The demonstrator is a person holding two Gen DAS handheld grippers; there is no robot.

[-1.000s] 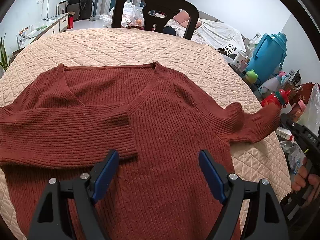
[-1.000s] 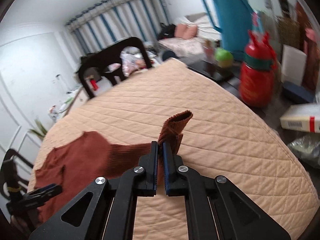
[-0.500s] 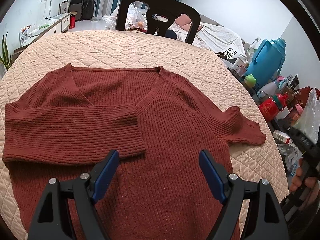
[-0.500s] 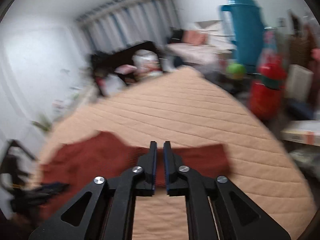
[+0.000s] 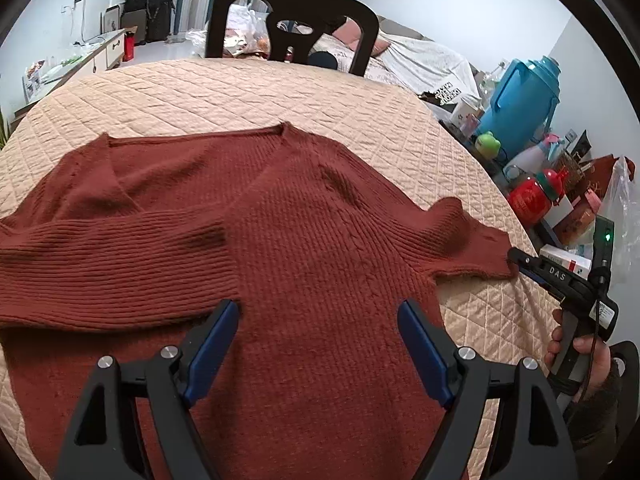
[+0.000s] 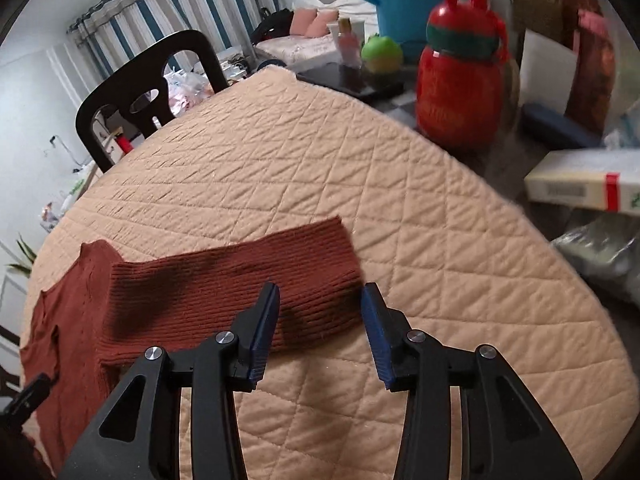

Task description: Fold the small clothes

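Observation:
A rust-red knit sweater [image 5: 304, 248] lies flat, front up, on the round table's quilted beige cover [image 5: 240, 96]. One sleeve is folded across the chest at the left. The other sleeve [image 6: 240, 284] lies flat, stretched out toward the table's right edge. My left gripper [image 5: 318, 344] is open and empty, hovering over the sweater's lower body. My right gripper [image 6: 320, 320] is open and empty, its jaws on either side of the sleeve's cuff end. It also shows in the left wrist view [image 5: 516, 258], at the cuff.
A black chair [image 5: 292, 20] stands behind the table. A crowded side table at the right holds a teal jug [image 5: 520, 108], a red bottle [image 6: 460, 92], a green toy [image 6: 382, 54] and a white box [image 6: 584, 188]. A bed lies beyond.
My right gripper, shut on the sleeve cuff one second ago, has lowered it, opened and let go; the sleeve now lies flat. My left gripper stayed open over the sweater.

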